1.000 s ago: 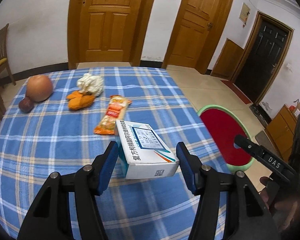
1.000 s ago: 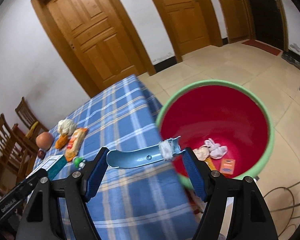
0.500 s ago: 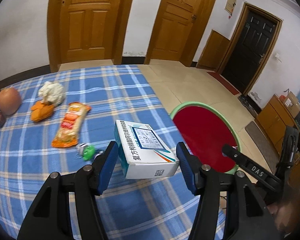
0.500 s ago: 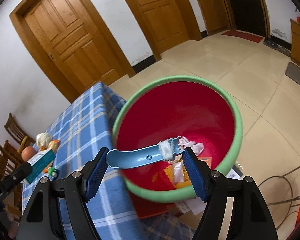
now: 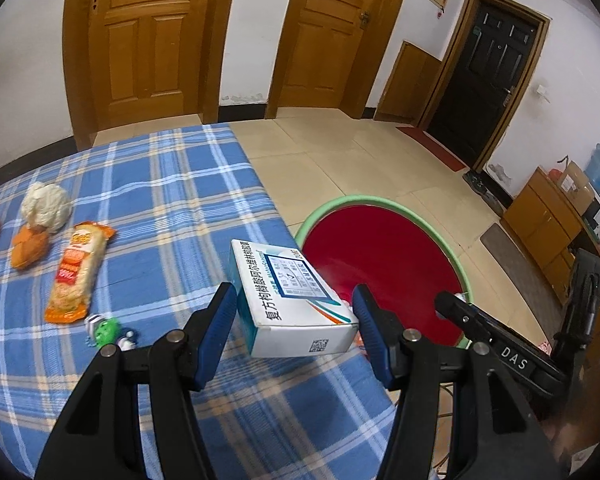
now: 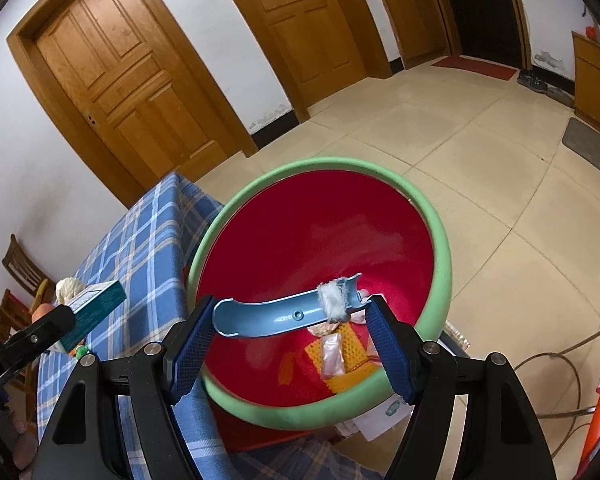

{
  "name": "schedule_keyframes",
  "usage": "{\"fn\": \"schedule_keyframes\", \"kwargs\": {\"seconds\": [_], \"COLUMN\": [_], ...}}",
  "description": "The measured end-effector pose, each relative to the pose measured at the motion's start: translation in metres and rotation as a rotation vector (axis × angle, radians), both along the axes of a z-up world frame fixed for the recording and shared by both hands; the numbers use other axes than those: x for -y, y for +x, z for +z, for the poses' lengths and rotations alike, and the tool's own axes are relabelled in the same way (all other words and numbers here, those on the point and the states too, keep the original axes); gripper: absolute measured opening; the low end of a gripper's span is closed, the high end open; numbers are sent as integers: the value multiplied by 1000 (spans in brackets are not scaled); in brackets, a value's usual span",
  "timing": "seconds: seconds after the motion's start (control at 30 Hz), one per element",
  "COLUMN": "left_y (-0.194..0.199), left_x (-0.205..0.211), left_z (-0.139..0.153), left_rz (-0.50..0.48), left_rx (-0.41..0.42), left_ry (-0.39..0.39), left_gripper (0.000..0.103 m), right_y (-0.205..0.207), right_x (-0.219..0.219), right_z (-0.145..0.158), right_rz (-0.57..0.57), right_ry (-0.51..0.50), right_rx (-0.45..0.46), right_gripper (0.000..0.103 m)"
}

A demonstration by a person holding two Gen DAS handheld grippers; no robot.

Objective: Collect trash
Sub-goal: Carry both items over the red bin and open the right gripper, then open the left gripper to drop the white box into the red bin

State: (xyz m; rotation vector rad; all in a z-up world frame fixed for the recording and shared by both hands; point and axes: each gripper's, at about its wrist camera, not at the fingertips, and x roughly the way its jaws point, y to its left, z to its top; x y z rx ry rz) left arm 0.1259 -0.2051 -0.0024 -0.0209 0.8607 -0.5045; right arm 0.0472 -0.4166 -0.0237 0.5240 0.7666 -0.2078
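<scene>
My left gripper (image 5: 294,312) is shut on a white and teal medicine box (image 5: 290,300), held above the table's right edge beside the red bin with a green rim (image 5: 452,240). My right gripper (image 6: 288,320) is shut on a curved blue plastic piece (image 6: 276,316) with white fluff on it, held over the bin (image 6: 440,232). Several bits of trash (image 6: 336,354) lie on the bin's bottom. The box also shows at the left of the right wrist view (image 6: 100,300).
On the blue plaid table (image 5: 172,200) lie an orange snack packet (image 5: 78,268), a small green toy (image 5: 106,330), orange pieces (image 5: 30,246) and a white lump (image 5: 46,202). Cables (image 6: 572,360) and paper lie on the floor by the bin. Wooden chairs (image 6: 16,268) stand behind.
Both grippers have swung right, away from the table towards the bin. The right gripper with the blue piece now hangs over the bin's inside; the left has brought the box to the table edge.
</scene>
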Motion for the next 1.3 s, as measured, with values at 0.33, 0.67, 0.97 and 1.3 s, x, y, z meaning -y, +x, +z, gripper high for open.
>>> {"fn": "schedule_keyframes", "kwargs": {"seconds": [0.33, 0.67, 0.97, 1.3], "left_y": [5, 11, 11, 7], "left_x": [25, 61, 67, 45], "left_z": [-7, -17, -19, -14], "left_rz": [-39, -98, -96, -47], "left_rx": [-1, 9, 14, 13], "left_ry": [11, 9, 21, 25], "left_gripper": [60, 60, 68, 68], "right_y": [-3, -23, -30, -31], "right_x": [9, 25, 35, 24], "right_z": [-1, 12, 9, 13], "right_rz": [-3, -65, -88, -66], "right_ry": [-1, -26, -15, -13], "right_rx": [8, 31, 23, 29], "right_gripper": [79, 79, 79, 79]}}
